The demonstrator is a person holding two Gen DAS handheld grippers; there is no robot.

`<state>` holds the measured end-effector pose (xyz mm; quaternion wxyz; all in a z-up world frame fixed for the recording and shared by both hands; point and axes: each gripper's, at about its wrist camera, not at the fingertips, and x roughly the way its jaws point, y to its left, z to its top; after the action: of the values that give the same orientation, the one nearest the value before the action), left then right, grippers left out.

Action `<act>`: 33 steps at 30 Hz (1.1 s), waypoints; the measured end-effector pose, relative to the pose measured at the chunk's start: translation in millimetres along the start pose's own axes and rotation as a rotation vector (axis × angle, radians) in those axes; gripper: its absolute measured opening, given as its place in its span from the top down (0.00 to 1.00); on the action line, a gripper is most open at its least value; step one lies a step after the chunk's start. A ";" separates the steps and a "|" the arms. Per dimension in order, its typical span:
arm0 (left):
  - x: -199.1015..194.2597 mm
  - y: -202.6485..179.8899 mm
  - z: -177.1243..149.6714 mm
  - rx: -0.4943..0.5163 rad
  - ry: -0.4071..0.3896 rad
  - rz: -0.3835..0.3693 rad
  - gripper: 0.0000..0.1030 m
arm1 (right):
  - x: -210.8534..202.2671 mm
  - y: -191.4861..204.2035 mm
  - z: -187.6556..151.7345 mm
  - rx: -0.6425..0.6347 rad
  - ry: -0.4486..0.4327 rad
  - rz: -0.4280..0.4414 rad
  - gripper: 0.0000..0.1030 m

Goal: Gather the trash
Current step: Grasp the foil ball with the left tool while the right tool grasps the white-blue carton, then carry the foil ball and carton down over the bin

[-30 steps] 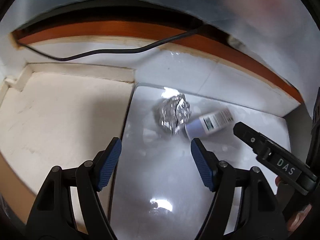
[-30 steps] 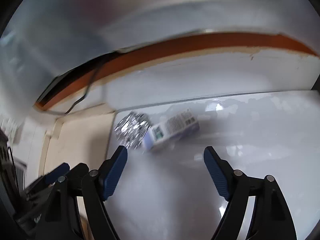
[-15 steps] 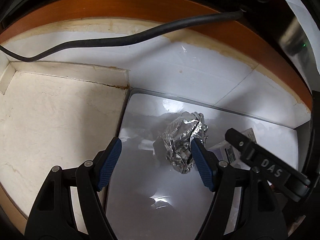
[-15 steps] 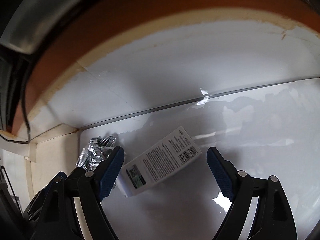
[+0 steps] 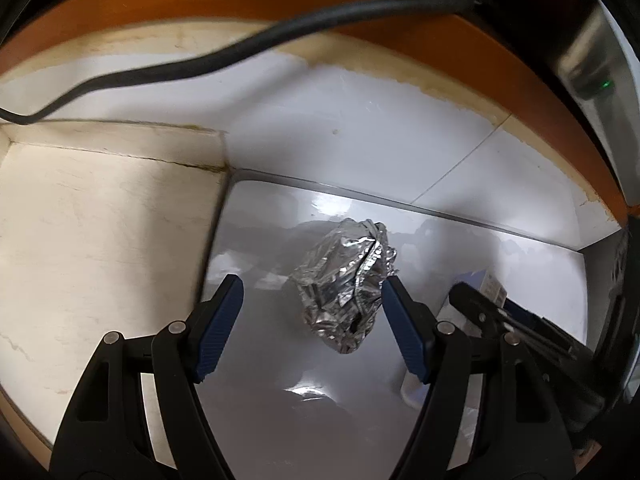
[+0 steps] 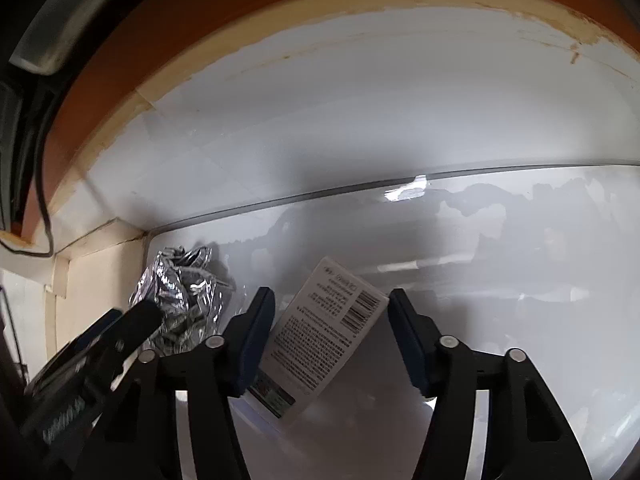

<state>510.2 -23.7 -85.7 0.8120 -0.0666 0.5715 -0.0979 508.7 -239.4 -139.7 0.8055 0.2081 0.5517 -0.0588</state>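
A crumpled foil ball point(image 5: 346, 284) lies on a glossy white panel point(image 5: 280, 380). My left gripper point(image 5: 312, 284) stands open around the ball, which sits close to the right blue pad and well clear of the left one. A white printed box point(image 6: 324, 340) with a barcode lies slanted between the fingers of my right gripper point(image 6: 331, 294). Its jaws are closing: the left pad lies along the box's long edge and the right pad meets its barcode corner. The foil ball point(image 6: 180, 296) shows to the left, and the box point(image 5: 490, 284) to the right in the left wrist view.
A cream stone counter point(image 5: 100, 240) borders the panel on the left. A white tiled wall point(image 5: 360, 120) rises behind it, under an orange-brown band. A black cable point(image 5: 240, 48) hangs across the wall. A silver appliance point(image 5: 592, 60) with a green light stands at the upper right.
Both grippers came down closer to the panel. The foil ball now lies between the left fingers. The right jaws have narrowed around the box, which has turned more upright in the view.
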 end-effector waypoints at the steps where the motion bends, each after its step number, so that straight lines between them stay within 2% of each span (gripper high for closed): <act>1: 3.0 -1.0 0.9 -0.004 0.010 -0.006 0.33 | 0.5 -0.1 0.9 -0.010 -0.001 0.008 0.51; 4: 12.2 -4.8 4.3 -0.013 0.031 -0.018 0.33 | 2.3 0.5 3.0 -0.037 -0.004 0.024 0.59; 7: 22.9 -11.9 7.2 -0.019 0.043 -0.026 0.33 | 5.0 1.3 4.0 -0.057 -0.009 0.041 0.61; 10: 30.9 -16.2 7.7 -0.025 0.052 -0.039 0.34 | 6.1 7.9 -15.2 -0.072 -0.009 0.062 0.62; 12: 35.6 -17.1 6.4 -0.032 0.056 -0.047 0.48 | 9.3 9.5 -24.1 -0.082 -0.010 0.071 0.63; 16: 37.3 -14.9 -0.4 -0.062 0.032 -0.075 0.52 | 7.9 16.0 -33.2 -0.095 -0.008 0.092 0.64; 17: 35.4 -13.1 -2.1 -0.062 0.024 -0.073 0.52 | 3.4 5.6 -39.6 -0.097 -0.009 0.097 0.64; 24: 4.6 -15.6 -32.7 -0.062 -0.027 -0.071 0.52 | -16.6 0.5 -54.5 -0.127 -0.029 0.111 0.65; 33: -69.8 -15.0 -105.2 -0.056 -0.116 -0.067 0.52 | -68.6 -5.1 -99.8 -0.175 -0.072 0.124 0.66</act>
<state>387.1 -21.5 -54.1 0.8379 -0.1137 0.5234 -0.1050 394.5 -213.4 -108.8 0.8419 0.1687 0.5116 0.0320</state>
